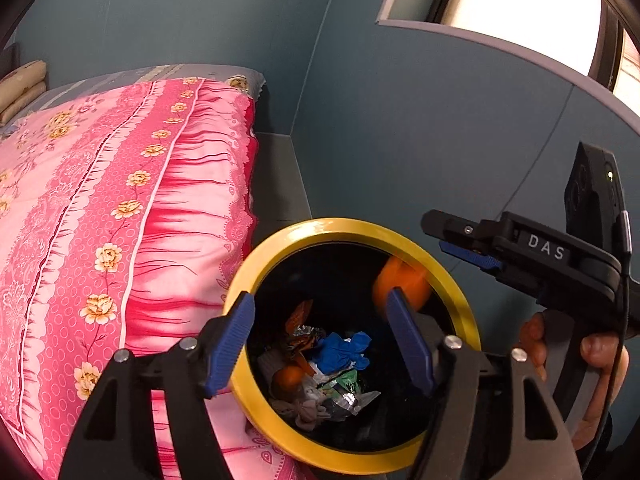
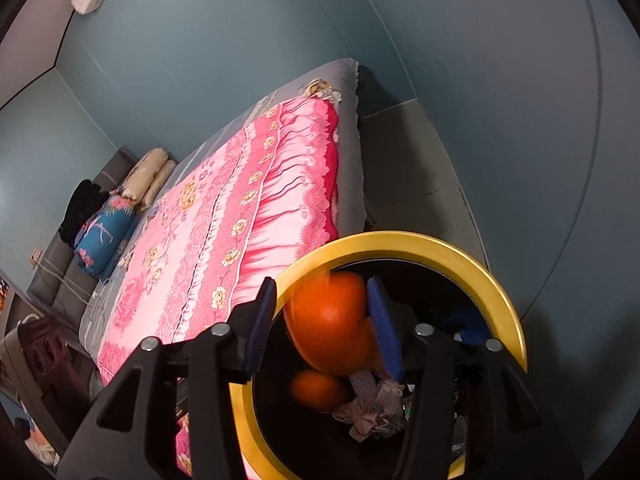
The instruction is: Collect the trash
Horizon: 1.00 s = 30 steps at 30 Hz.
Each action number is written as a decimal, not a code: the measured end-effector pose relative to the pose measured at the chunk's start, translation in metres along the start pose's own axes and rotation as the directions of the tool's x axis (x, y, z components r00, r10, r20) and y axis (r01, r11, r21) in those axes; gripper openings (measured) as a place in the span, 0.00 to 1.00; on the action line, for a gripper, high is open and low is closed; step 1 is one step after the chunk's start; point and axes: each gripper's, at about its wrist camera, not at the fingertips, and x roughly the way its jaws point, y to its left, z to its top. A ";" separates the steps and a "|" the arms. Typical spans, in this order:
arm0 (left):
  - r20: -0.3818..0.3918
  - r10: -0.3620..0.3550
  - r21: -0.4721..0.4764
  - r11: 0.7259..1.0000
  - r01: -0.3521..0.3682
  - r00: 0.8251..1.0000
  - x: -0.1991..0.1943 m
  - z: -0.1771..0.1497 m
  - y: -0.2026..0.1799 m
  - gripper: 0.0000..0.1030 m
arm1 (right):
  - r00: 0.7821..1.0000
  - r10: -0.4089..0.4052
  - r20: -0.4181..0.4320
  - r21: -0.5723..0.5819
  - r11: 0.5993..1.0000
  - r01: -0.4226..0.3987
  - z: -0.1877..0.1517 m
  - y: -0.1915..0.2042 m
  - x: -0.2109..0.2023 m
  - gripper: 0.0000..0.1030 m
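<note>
**A:** Where is the trash at this point?

**B:** The orange peel (image 2: 330, 320) is a motion-blurred shape over the mouth of the gold-rimmed bin (image 2: 496, 292), between the fingers of the right gripper (image 2: 322, 322). Those fingers stand apart, wider than the peel, so I judge it is dropping, not being held. I cannot tell whether one pad grazes it.

**A:** Why is it held just there?

**B:** The gripper hangs directly above the opening, so whatever it lets go lands inside. The bin already holds another orange piece (image 1: 288, 378), a blue glove (image 1: 346, 350), foil wrappers (image 1: 348, 398) and crumpled tissue (image 2: 370, 412).

**A:** And the left gripper?

**B:** The left gripper (image 1: 320, 344) is spread wide and empty, pointing into the same opening, one finger over the near rim. It seems to be only waiting.

**A:** What surrounds it?

**B:** The bin stands just beside the bed, against the hanging edge of a pink floral bedspread (image 1: 120, 220), with blue-grey walls (image 1: 400, 140) behind.
</note>
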 end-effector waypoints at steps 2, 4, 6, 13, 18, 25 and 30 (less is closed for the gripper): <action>0.002 0.003 -0.013 1.000 -0.003 1.000 -0.003 0.001 0.004 0.64 | 1.000 -0.005 0.011 0.006 1.000 0.005 0.001 -0.002 -0.002 0.45; 0.010 0.013 -0.022 1.000 -0.013 1.000 -0.006 0.003 0.009 0.64 | 1.000 -0.009 0.020 0.006 1.000 0.009 0.001 -0.002 -0.004 0.45; 0.014 0.015 -0.030 0.999 -0.015 1.000 -0.009 0.003 0.012 0.64 | 1.000 -0.008 0.020 0.007 1.000 0.007 0.002 -0.002 -0.005 0.45; 0.050 0.036 -0.044 0.998 -0.034 0.998 -0.025 0.002 0.023 0.64 | 1.000 0.002 0.018 -0.012 1.000 -0.001 0.005 0.007 -0.006 0.45; 0.082 0.061 -0.056 0.997 -0.057 0.995 -0.045 0.001 0.032 0.64 | 1.000 0.020 0.019 -0.052 0.998 -0.019 0.005 0.022 -0.008 0.45; 0.143 0.108 -0.087 0.992 -0.096 0.984 -0.080 0.000 0.051 0.64 | 0.999 0.051 0.012 -0.113 0.992 -0.049 0.004 0.050 -0.007 0.46; 0.184 0.156 -0.134 0.982 -0.133 0.970 -0.109 -0.003 0.070 0.64 | 0.997 0.078 0.007 -0.176 0.982 -0.075 0.001 0.078 -0.010 0.48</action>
